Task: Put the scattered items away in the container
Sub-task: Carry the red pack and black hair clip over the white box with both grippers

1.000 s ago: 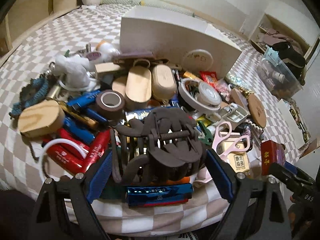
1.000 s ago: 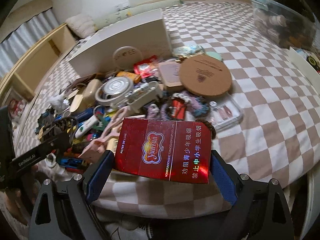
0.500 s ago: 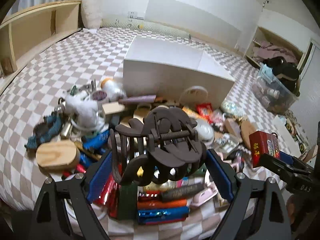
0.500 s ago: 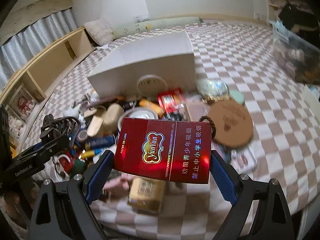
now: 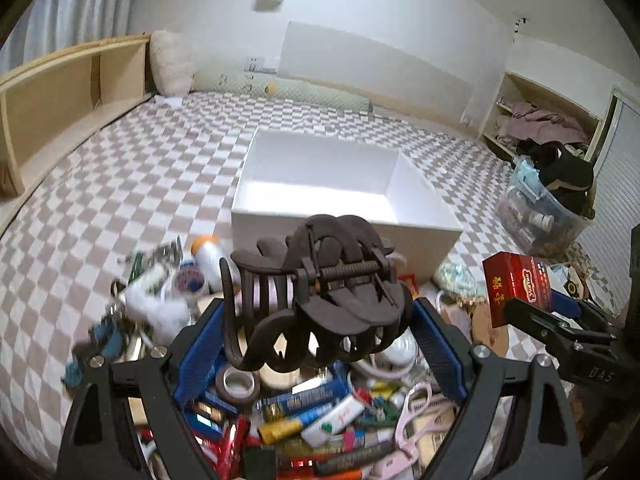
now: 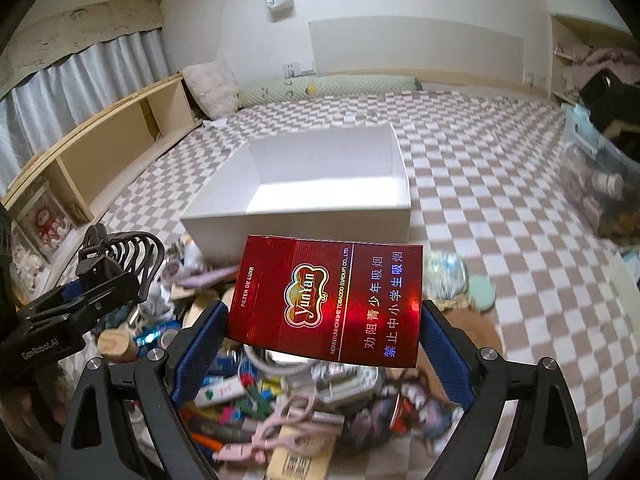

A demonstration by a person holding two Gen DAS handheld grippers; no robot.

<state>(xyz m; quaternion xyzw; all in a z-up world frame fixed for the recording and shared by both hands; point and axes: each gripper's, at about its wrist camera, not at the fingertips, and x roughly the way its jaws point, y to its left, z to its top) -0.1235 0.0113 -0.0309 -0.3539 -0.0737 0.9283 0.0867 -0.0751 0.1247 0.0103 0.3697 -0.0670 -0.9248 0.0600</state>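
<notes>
My left gripper (image 5: 316, 344) is shut on a dark brown hair claw clip (image 5: 316, 292), held above the pile. The same clip (image 6: 120, 252) shows at the left of the right wrist view. A red cigarette pack (image 6: 326, 300) sits crosswise in my right gripper (image 6: 324, 344), which is shut on it; the pack (image 5: 516, 284) also shows at the right of the left wrist view. An open white box (image 5: 424, 232) stands on the checkered bed just beyond the pile, and its inside (image 6: 328, 196) holds nothing. Scattered small items (image 5: 320, 400) lie heaped under both grippers.
The pile holds pink scissors (image 5: 412, 408), a tape roll (image 5: 238, 384), pens, tubes and a cork coaster (image 6: 476, 332). A wooden shelf (image 5: 52, 92) runs along the bed's left side. A clear storage bin (image 5: 540, 212) with clothes on top stands at the right.
Both grippers rose with their loads and tilted toward the white box. The box's open inside now shows, and the pile has dropped lower in both views.
</notes>
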